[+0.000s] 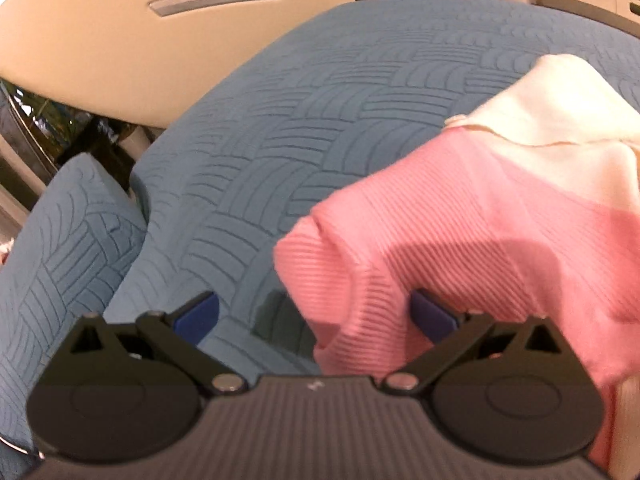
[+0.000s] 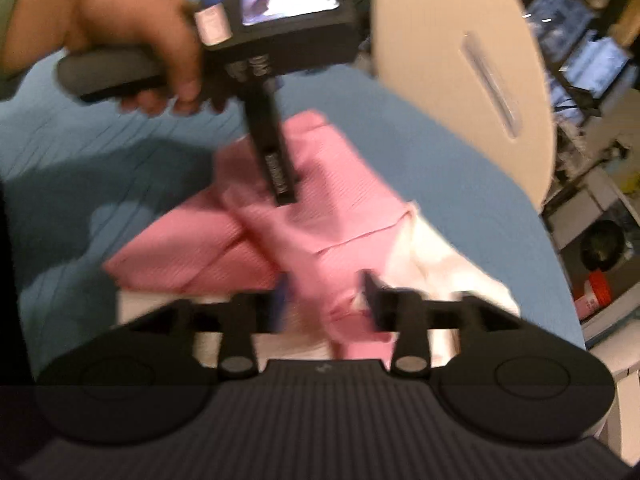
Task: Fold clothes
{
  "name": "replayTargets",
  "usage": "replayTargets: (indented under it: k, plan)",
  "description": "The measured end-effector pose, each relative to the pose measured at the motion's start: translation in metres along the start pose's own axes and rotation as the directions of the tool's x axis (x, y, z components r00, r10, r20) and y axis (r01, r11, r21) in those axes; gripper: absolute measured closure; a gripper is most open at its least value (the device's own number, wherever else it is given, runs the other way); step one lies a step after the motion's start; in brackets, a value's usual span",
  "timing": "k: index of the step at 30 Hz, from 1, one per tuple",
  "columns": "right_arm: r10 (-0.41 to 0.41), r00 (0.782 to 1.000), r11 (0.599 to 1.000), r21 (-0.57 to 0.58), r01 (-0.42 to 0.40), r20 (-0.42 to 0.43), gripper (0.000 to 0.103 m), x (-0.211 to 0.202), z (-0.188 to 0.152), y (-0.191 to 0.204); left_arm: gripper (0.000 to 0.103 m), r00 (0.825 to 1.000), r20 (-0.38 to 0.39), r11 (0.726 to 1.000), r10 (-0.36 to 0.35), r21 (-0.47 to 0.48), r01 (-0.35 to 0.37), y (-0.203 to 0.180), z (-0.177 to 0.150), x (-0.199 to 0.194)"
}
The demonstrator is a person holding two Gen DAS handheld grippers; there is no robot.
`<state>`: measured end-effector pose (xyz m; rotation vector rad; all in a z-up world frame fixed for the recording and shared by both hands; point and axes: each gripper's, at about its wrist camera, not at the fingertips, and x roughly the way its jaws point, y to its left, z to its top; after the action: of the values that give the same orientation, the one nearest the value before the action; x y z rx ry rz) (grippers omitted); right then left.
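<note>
A pink and cream ribbed garment (image 1: 480, 216) lies rumpled on a blue quilted cover (image 1: 320, 92). My left gripper (image 1: 316, 314) is open wide at the garment's near pink edge. One blue pad (image 1: 196, 314) rests over bare cover and the other is tucked under a pink fold. In the right wrist view the garment (image 2: 328, 208) lies partly folded, with the left gripper (image 2: 286, 192) pressing down on its middle, held by a person's hand (image 2: 120, 36). My right gripper (image 2: 326, 298) has its fingers drawn in around a raised pink fold.
A cream curved panel with a grey slot (image 1: 140, 40) (image 2: 460, 60) stands at the cover's far edge. A separate blue quilted cushion (image 1: 64, 248) sits at the left. Cluttered shelves and a red-lidded container (image 2: 596, 288) lie beyond the right edge.
</note>
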<state>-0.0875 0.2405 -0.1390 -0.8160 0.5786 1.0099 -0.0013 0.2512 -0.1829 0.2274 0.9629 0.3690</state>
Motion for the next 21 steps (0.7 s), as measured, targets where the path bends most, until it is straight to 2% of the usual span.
replayTargets:
  k: [3,6,8,10,13,16,18,19,21]
  plan:
    - [0.02,0.999,0.992,0.127,-0.024,0.036,0.025,-0.006,-0.003,-0.022,0.0,0.999,0.02,0.998,-0.034,-0.051,0.035,0.009,0.0,-0.005]
    - [0.034,0.997,0.967,0.251,-0.052,0.074,0.025,-0.011,-0.005,-0.044,0.0,0.996,0.058,0.985,-0.07,-0.154,0.078,0.026,0.004,-0.012]
    - [0.008,0.994,0.941,0.335,-0.044,0.106,0.025,-0.013,-0.012,-0.066,0.0,0.993,0.087,0.969,-0.078,-0.228,0.096,0.039,0.005,-0.015]
    - [-0.035,0.988,0.879,0.476,-0.042,0.152,0.025,-0.023,-0.021,-0.106,0.0,0.992,0.101,0.954,-0.075,-0.283,0.101,0.051,0.004,-0.016]
    - [-0.054,0.984,0.851,0.523,-0.044,0.171,0.025,-0.026,-0.031,-0.129,0.0,0.987,0.107,0.927,-0.118,-0.345,0.148,0.072,-0.002,-0.008]
    - [-0.09,0.977,0.801,0.597,-0.044,0.193,0.025,-0.022,-0.048,-0.151,0.0,0.963,0.116,0.869,-0.244,-0.415,0.271,0.091,-0.012,0.009]
    - [-0.107,0.956,0.743,0.661,-0.105,0.272,0.025,-0.024,-0.066,-0.161,0.0,0.945,0.127,0.826,-0.301,-0.461,0.325,0.101,-0.015,0.018]
    - [-0.151,0.931,0.723,0.679,-0.126,0.333,0.025,-0.02,-0.081,-0.16,0.001,0.935,0.137,0.79,-0.328,-0.504,0.351,0.109,-0.014,0.023]
    - [-0.227,0.89,0.688,0.712,-0.142,0.396,0.025,-0.016,-0.107,-0.15,0.001,0.917,0.157,0.735,-0.367,-0.555,0.389,0.118,-0.009,0.026]
